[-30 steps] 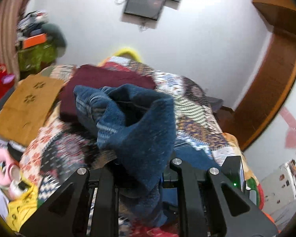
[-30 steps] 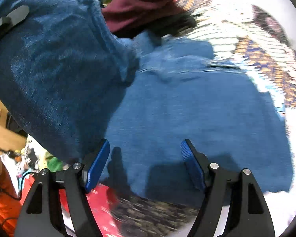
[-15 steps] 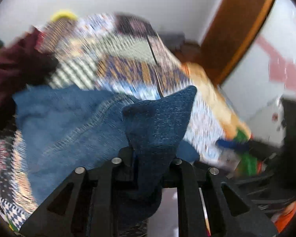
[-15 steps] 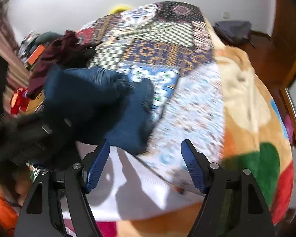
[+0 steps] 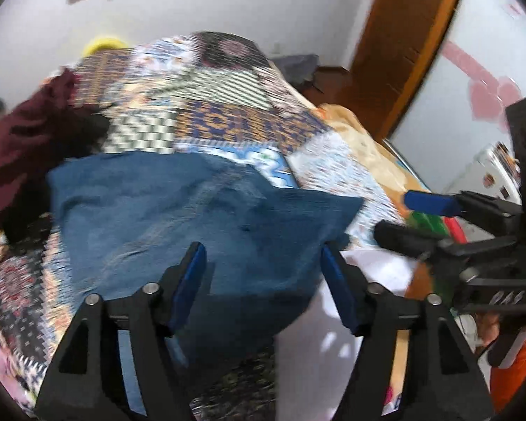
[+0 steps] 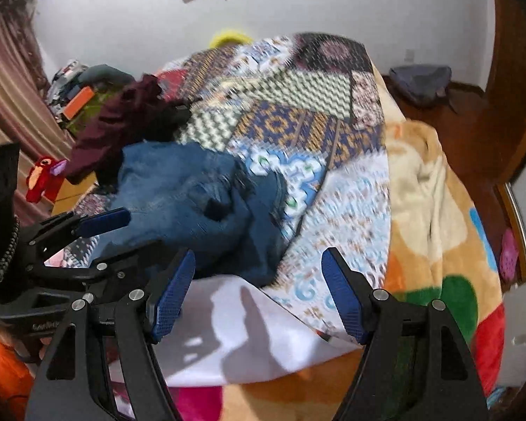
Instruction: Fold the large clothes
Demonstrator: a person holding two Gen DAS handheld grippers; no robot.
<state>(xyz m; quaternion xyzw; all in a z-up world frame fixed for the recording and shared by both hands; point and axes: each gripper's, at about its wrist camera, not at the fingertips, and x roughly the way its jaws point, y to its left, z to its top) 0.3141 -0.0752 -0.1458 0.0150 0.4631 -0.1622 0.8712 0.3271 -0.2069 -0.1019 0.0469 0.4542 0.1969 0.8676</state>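
Left jaws: the left gripper [image 5: 263,273] has its blue pads spread wide apart and holds nothing; it hangs just over the near edge of the denim.
Right jaws: the right gripper [image 6: 257,280] is likewise spread wide with nothing between the pads, over the near edge of the bed, to the right of the garment.
Garment: the blue denim garment [image 5: 179,217] lies released on the patchwork quilt [image 5: 228,119], towards the near left part of the bed. In the left view it reads as a roughly flat doubled panel; in the right view its middle bunches up in a dark lump, so the layers do not sit cleanly.
Neighbours: a maroon garment [image 6: 122,126] is heaped just beyond the denim, on the far left side of the quilt. An orange and cream blanket [image 6: 431,217] covers the right side of the bed.
Progress: judging by the doubled cloth, at least one fold seems made and the piece set down.
Left to do: probably smoothing the lump, squaring the edges and perhaps another fold. The maroon piece looks unfolded.
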